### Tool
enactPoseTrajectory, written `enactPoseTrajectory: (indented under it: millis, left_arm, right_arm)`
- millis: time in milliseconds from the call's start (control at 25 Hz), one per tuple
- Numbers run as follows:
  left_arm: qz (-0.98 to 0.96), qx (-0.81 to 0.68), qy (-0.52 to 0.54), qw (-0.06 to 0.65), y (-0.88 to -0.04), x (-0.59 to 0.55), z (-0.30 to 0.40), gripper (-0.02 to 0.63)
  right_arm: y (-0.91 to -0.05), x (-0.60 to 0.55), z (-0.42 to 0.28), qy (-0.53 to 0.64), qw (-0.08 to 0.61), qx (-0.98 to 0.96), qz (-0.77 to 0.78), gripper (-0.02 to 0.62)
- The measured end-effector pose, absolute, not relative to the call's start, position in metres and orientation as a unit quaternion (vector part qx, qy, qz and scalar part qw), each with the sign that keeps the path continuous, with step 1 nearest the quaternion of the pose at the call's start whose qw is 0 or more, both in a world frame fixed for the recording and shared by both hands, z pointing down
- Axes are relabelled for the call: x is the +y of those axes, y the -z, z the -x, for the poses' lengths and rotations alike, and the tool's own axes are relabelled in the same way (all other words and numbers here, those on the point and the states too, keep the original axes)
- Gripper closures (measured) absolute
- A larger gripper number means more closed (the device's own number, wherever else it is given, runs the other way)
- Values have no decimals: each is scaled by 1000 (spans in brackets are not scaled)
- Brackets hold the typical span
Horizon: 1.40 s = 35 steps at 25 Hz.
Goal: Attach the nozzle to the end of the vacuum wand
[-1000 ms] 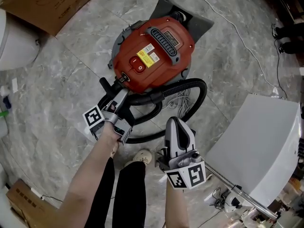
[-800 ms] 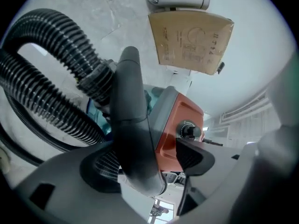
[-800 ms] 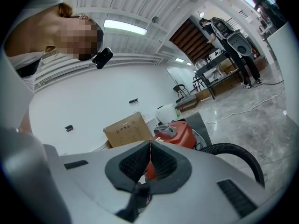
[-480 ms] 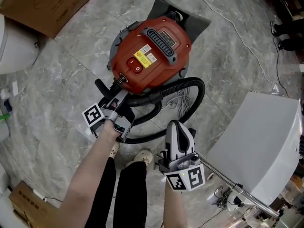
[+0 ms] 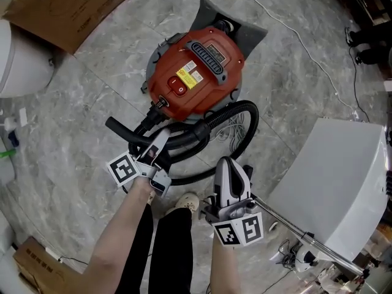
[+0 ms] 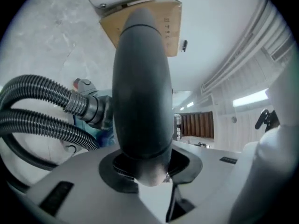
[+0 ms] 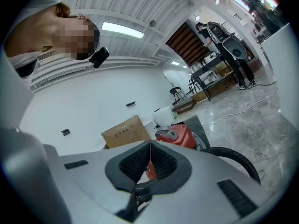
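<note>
Head view: your left gripper pinches the black curved plastic wand tube just on your side of the round red vacuum canister. Its jaws have just been closing, with the tube between the pads. The tube is smooth and bent, and its free end points left, away from the canister. The black ribbed hose loops round the canister's near side. Your right gripper sits near the canister, beside the hose loop.
Left gripper view: the glossy, rounded dark tube fills the jaws, pads pressed on both flanks. The ribbed hose is at its left.
Right gripper view: jaws pressed together, nothing between them. The canister lies beyond.
</note>
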State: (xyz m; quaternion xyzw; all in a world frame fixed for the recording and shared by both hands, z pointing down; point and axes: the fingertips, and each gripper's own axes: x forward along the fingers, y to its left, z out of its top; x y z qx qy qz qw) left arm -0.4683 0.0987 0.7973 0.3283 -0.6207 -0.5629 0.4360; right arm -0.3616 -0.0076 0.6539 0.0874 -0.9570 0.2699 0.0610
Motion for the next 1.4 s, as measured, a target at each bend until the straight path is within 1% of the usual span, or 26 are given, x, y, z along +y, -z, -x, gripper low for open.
enactPoseTrajectory:
  millis: [360, 480, 640, 840, 1080, 1240, 1400]
  left_arm:
    - [-400, -673, 458, 420, -739, 116, 446, 468]
    - [-433, -694, 407, 406, -708, 120, 444, 468]
    - [-482, -721, 337, 367, -653, 117, 448, 468]
    - [-552, -737, 251, 296, -570, 97, 451, 468]
    - [-619, -718, 216, 233, -469, 73, 437, 468]
    - [-660, -693, 195, 215, -419, 62, 420, 468]
    - [-708, -649, 180, 213, -380, 55, 384, 468]
  right_arm:
    - [-618, 0, 343, -281, 47, -953, -103, 580]
    - [-601, 4, 338, -280, 45, -954, -103, 580]
    - [-572, 7, 330, -279, 39, -954, -106, 580]
    - [-528, 4, 321, -265, 28, -958, -107, 580]
    - [-471, -3, 300, -254, 11, -958, -131, 580]
    - [-431, -6, 282, -246, -6, -957, -153, 580]
    - [-392, 0, 259, -235, -19, -955, -179, 580]
